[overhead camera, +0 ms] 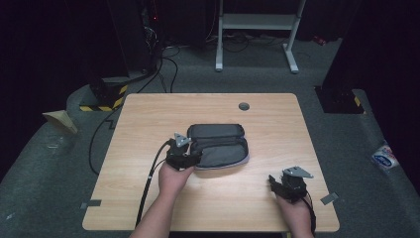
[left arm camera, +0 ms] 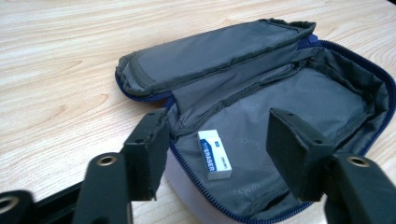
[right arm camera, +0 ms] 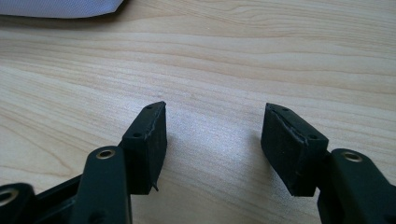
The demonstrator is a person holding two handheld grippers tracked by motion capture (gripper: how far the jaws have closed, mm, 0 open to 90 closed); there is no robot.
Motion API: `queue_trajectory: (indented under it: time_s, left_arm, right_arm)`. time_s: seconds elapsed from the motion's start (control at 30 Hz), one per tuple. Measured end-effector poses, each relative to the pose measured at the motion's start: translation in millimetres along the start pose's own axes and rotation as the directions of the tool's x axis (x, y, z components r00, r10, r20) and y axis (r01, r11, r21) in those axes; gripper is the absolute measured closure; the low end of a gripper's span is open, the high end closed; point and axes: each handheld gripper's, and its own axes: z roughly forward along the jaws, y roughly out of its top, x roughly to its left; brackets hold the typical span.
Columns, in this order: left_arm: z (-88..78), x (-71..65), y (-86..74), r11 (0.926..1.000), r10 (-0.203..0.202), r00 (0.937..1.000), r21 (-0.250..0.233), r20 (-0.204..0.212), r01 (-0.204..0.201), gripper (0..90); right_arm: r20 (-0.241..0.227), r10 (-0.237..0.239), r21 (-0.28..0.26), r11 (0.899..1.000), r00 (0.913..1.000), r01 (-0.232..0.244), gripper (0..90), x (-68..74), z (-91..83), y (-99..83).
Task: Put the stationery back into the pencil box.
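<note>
— What's on the wooden table (overhead camera: 148, 124)?
— A dark grey pencil case (overhead camera: 218, 145) near the middle, lying open with its lid flap folded back toward the far edge.
— And the hands?
— The left gripper (overhead camera: 182, 152) sits at the case's near-left corner, cable trailing off the near edge. The right gripper (overhead camera: 289, 184) rests well apart, near the table's near-right corner, over bare wood.

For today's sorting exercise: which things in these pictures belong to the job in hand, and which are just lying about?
Part of the job:
- open grey pencil case
- white eraser lying inside it
- left tongs, open at the case's edge

Just lying about:
- right tongs, open over bare table
- white frame on the floor behind
- packet on the floor at right
</note>
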Motion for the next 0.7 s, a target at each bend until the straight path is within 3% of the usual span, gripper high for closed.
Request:
queue_trajectory:
  time_s: [0.17,0.33,0.7]
  left_arm:
    - [-5.5,11.1,-2.5,0.9999,0.003,1.0000,0.013,-0.006,-0.003,26.5]
    - [-10.8,19.9,-4.6,0.9997,-0.019,0.9997,0.014,-0.013,0.019,14.6]
    - [-16.8,24.5,-8.9,0.9998,-0.004,1.0000,0.018,0.009,0.004,0.0]
  right_arm:
    - [0.000,0.000,0.000,1.000,1.0000,0.000,40.5,0.0,0.0,0.0]
    - [0.001,0.000,0.000,1.000,1.0000,0.000,40.5,0.1,0.0,0.0]
    - [0.003,0.002,0.000,1.000,1.0000,-0.002,40.5,0.3,0.0,0.0]
